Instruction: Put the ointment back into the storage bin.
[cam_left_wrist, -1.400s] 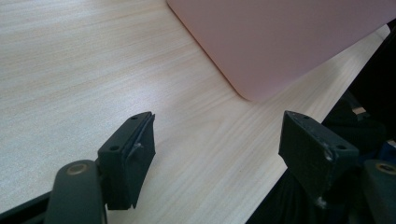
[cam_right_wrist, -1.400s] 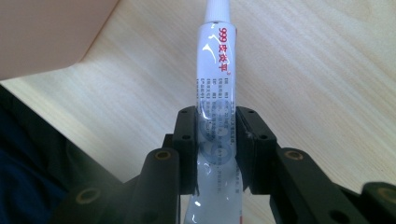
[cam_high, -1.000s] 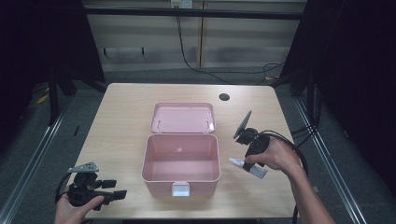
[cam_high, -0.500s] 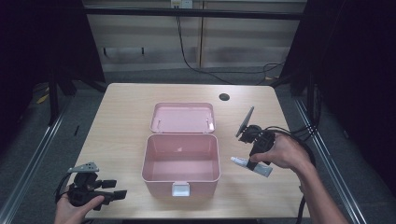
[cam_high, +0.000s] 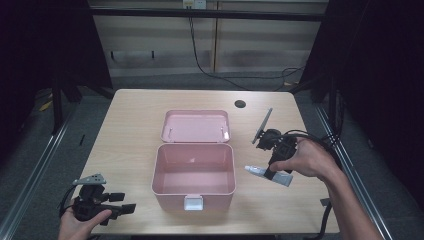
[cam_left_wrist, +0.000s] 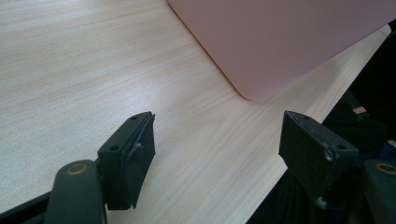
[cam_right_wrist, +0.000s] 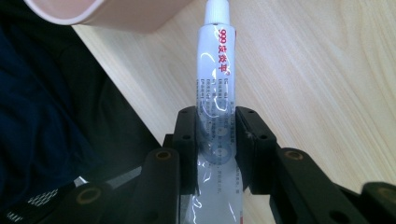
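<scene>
Room: we see dark surroundings, a pale panelled wall and a black cable (cam_high: 200, 52) hanging behind the table.
Table (cam_high: 130, 120): we see light wood grain with a round dark hole (cam_high: 240, 104) near the far edge.
Pink box (cam_high: 194, 170): open at table centre, its lid (cam_high: 196, 126) laid back.
Right gripper (cam_high: 272, 169): our right gripper view shows the jaws clamped on a white tube (cam_right_wrist: 215, 88), cap toward the box corner.
Left gripper (cam_high: 127, 202): our left gripper view shows jaws wide apart over bare wood.

Box (cam_high: 194, 170) mid table (cam_high: 130, 115); tube (cam_high: 267, 174) just right of it, lid (cam_high: 196, 125) behind.
</scene>
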